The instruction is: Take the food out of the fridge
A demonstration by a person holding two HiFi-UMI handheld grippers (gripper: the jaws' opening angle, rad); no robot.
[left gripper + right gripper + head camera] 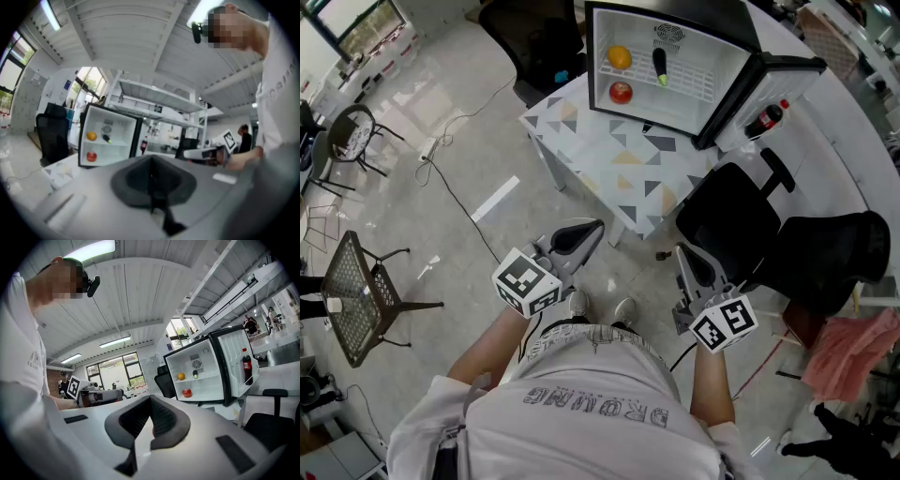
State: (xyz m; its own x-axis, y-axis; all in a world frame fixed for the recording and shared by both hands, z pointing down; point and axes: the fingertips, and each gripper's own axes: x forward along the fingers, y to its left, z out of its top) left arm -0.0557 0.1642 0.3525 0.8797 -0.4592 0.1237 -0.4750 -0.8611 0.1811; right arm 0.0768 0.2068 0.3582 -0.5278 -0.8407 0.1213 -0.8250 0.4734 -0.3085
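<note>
0 of 3 out. Round orange fruit (620,57), round red fruit (621,92) and dark green-tipped vegetable (660,66) sit in open white mini fridge (724,80), 12 o'clock. Left claw (581,234) and right claw (692,261) are pressed together, empty.

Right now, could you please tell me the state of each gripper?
Left gripper: closed, holding nothing.
Right gripper: closed, holding nothing.

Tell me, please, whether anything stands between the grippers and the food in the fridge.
Nothing visible does: the fridge door is open, the orange, red fruit and dark vegetable exposed. A black chair stands beside the right gripper.
</note>
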